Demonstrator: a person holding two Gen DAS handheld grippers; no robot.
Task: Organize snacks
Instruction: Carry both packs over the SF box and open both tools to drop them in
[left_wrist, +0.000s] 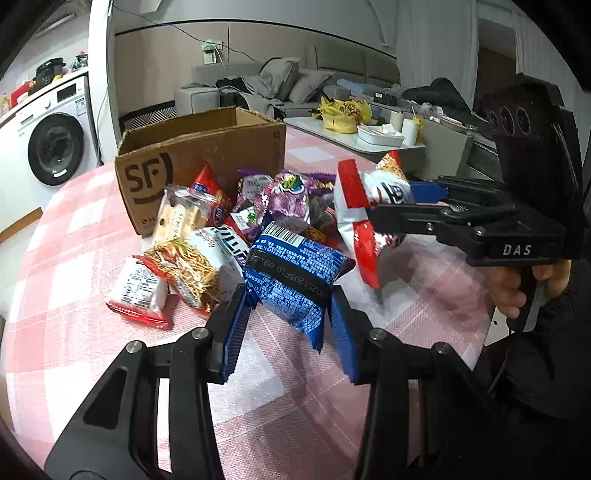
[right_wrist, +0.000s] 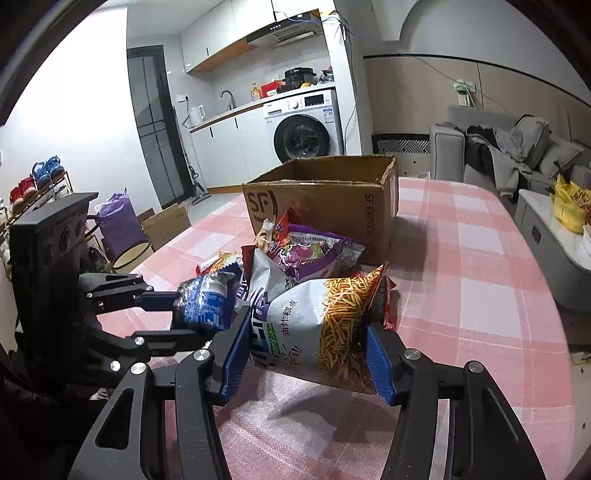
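My left gripper (left_wrist: 291, 306) is shut on a blue snack packet (left_wrist: 295, 273) and holds it above the pink checked table (left_wrist: 74, 229); it also shows in the right wrist view (right_wrist: 203, 306). My right gripper (right_wrist: 306, 332) is shut on a white and red bag of fried noodle sticks (right_wrist: 317, 325), lifted off the table; the bag shows in the left wrist view (left_wrist: 365, 206). A pile of snack packets (left_wrist: 207, 236) lies in front of an open cardboard SF box (left_wrist: 177, 166), which also shows in the right wrist view (right_wrist: 332, 199).
A purple snack bag (right_wrist: 306, 254) tops the pile by the box. A similar noodle bag (left_wrist: 192, 266) and a red-edged packet (left_wrist: 136, 295) lie at the pile's left. Washing machine (right_wrist: 303, 129), sofa (right_wrist: 517, 155) and a side table with a yellow bag (left_wrist: 343, 114) stand beyond.
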